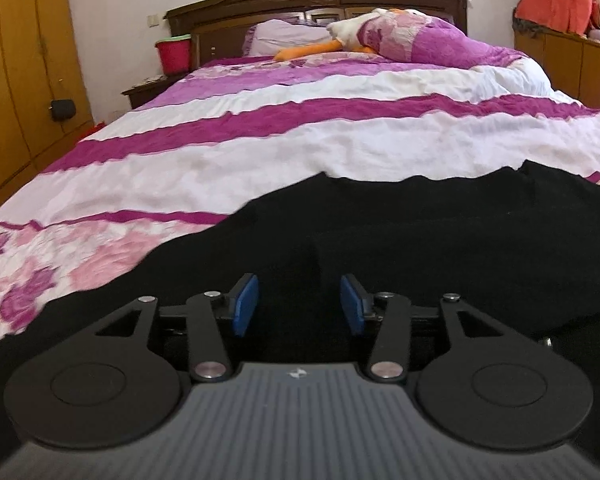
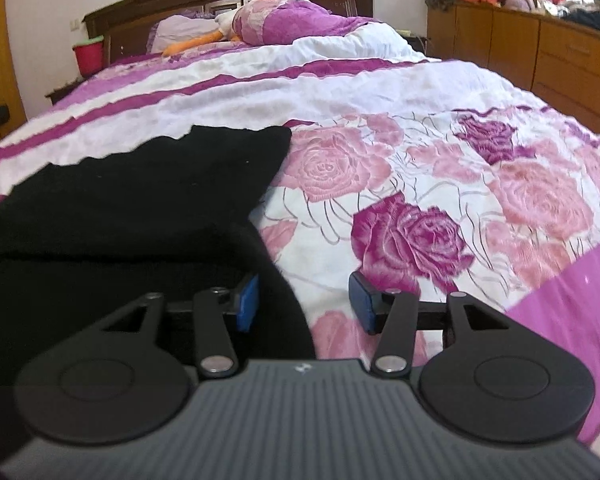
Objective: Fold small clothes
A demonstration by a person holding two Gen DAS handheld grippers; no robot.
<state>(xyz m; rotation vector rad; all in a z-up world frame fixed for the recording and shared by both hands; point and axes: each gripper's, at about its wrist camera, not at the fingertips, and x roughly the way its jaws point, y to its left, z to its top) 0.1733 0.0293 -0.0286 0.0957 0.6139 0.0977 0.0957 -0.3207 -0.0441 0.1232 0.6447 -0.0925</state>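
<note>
Black garment (image 1: 400, 232) lies spread on the bed (image 1: 260, 152), near its foot. We hold left claw (image 1: 299, 305) and right claw (image 2: 306, 301) apart, gripping nothing. Risk: closing on one layer only, dragging the fold crooked.

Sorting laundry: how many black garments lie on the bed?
1: a black knit garment spread at the near end of the purple floral quilt, beneath both grippers. Others may be hidden.
</note>
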